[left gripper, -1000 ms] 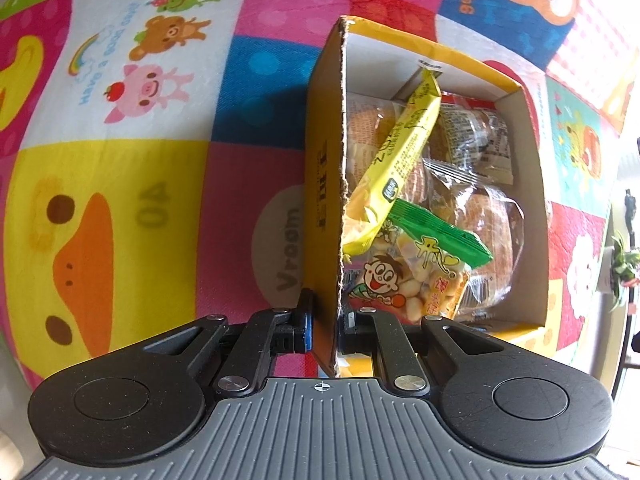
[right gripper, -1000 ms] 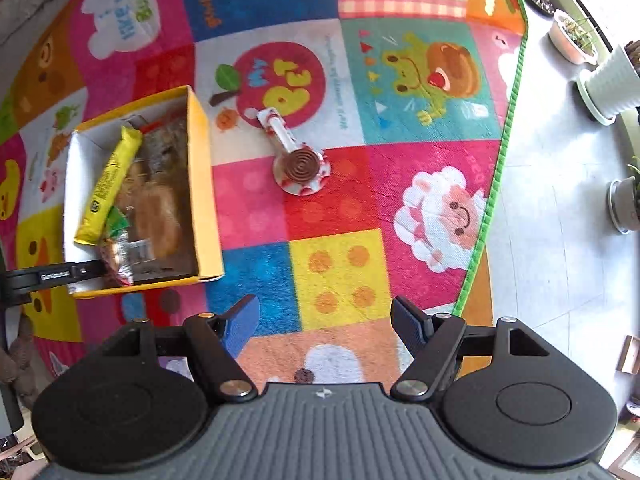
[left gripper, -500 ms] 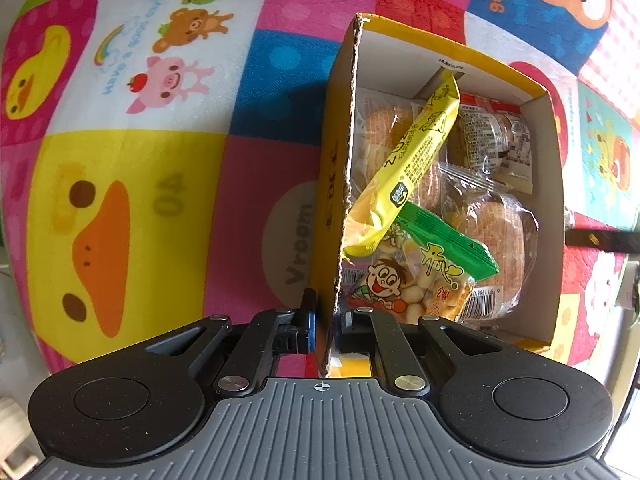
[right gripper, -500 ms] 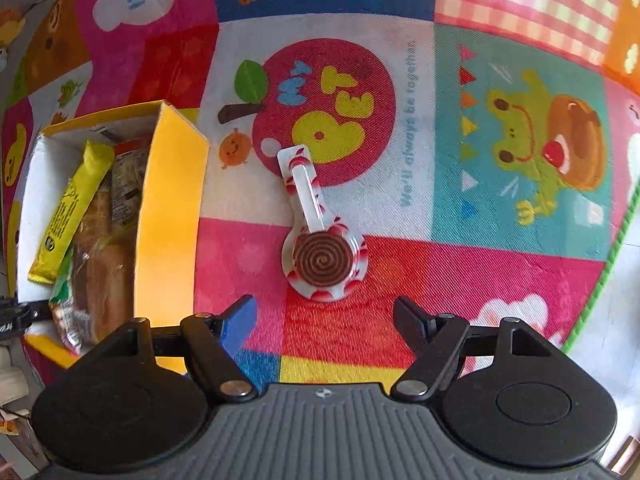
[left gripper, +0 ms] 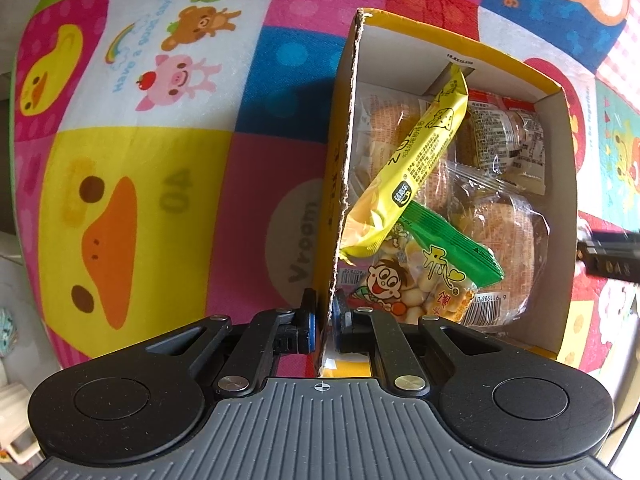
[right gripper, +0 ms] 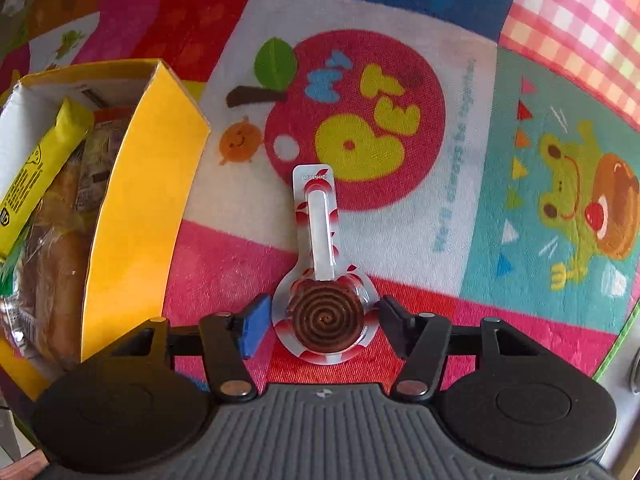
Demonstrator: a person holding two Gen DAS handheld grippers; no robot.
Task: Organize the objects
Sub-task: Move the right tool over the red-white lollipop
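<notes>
Lollipop point(right gripper: 325, 320) between closing right hand-held gripper point(right gripper: 320, 326) jaws, box point(right gripper: 140, 200) cropped left

One yellow box point(left gripper: 552, 216); inside it one long yellow snack bar point(left gripper: 416, 160), one green biscuit bag point(left gripper: 432, 276), at least three clear-wrapped breads point(left gripper: 504, 224) (pile overlaps, exact count unclear). One lollipop point(right gripper: 325, 312) on one play mat point(right gripper: 460, 128)

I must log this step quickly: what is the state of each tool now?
Left tool: closed on the box wall.
Right tool: closing around the lollipop, not pressing it yet.
</notes>
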